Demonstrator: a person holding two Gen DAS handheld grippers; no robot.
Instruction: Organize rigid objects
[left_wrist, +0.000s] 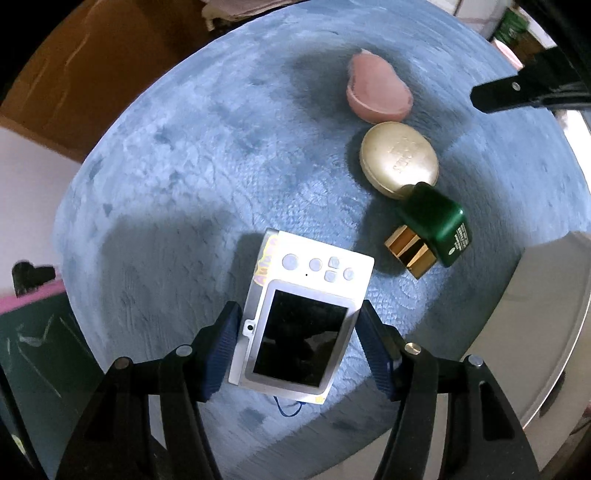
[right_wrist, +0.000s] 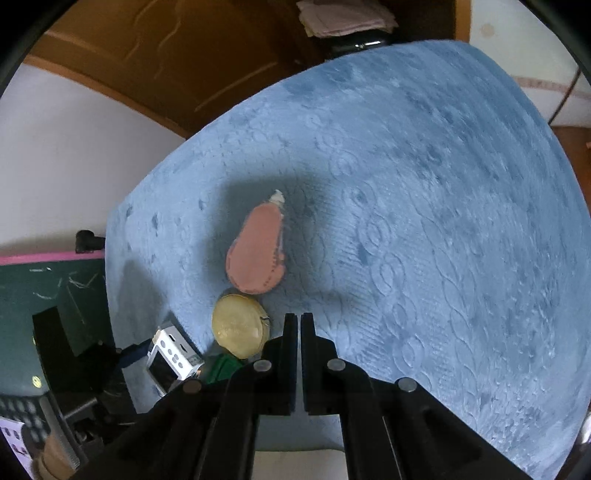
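A white compact camera (left_wrist: 299, 325) lies screen-up on the blue textured cloth (left_wrist: 192, 177), between the blue pads of my left gripper (left_wrist: 297, 323). The jaws stand just wider than the camera body. Beyond it to the right lie a green bottle with a gold cap (left_wrist: 432, 232), a gold oval case (left_wrist: 399, 158) and a pink oval case (left_wrist: 376, 88) in a row. My right gripper (right_wrist: 298, 321) is shut and empty, hovering above the cloth beside the gold case (right_wrist: 238, 332) and pink case (right_wrist: 258, 251). The camera (right_wrist: 171, 358) shows at lower left.
A dark green board with a pink edge (right_wrist: 48, 291) sits left of the cloth. Brown cardboard (left_wrist: 85, 77) lies beyond the far edge. A pale surface with a metal rim (left_wrist: 546, 332) borders the right. The right gripper's black finger (left_wrist: 517, 92) shows at upper right.
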